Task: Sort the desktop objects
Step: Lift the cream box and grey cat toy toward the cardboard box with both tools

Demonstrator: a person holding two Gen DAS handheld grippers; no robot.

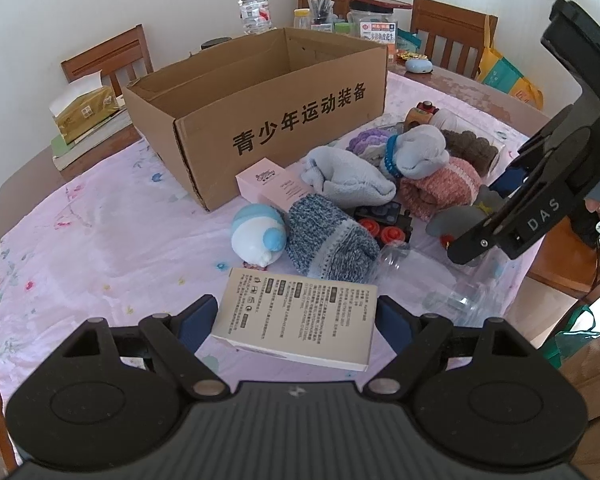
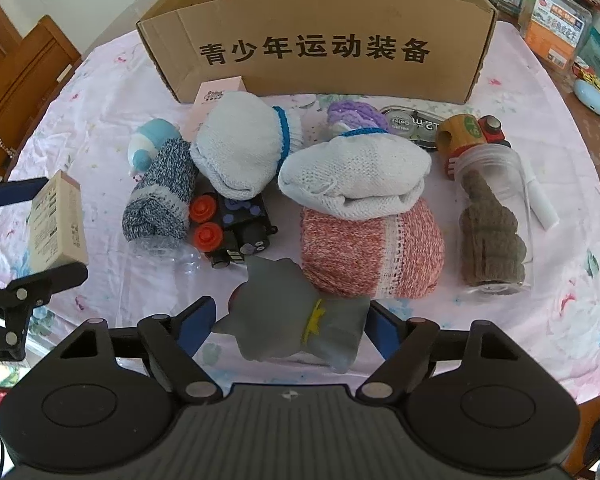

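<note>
The left hand-held gripper [image 1: 296,320] clamps a white printed cardboard box [image 1: 296,316]; the right hand-held gripper [image 2: 290,326] straddles a grey rubber toy figure [image 2: 296,316], blue pads [image 2: 198,322] touching its sides.

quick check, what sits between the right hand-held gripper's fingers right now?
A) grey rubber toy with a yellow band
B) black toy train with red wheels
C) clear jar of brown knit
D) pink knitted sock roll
A: in the right wrist view the grey rubber toy lies between the blue pads of the right hand-held gripper, just ahead of the pink sock roll.
</note>
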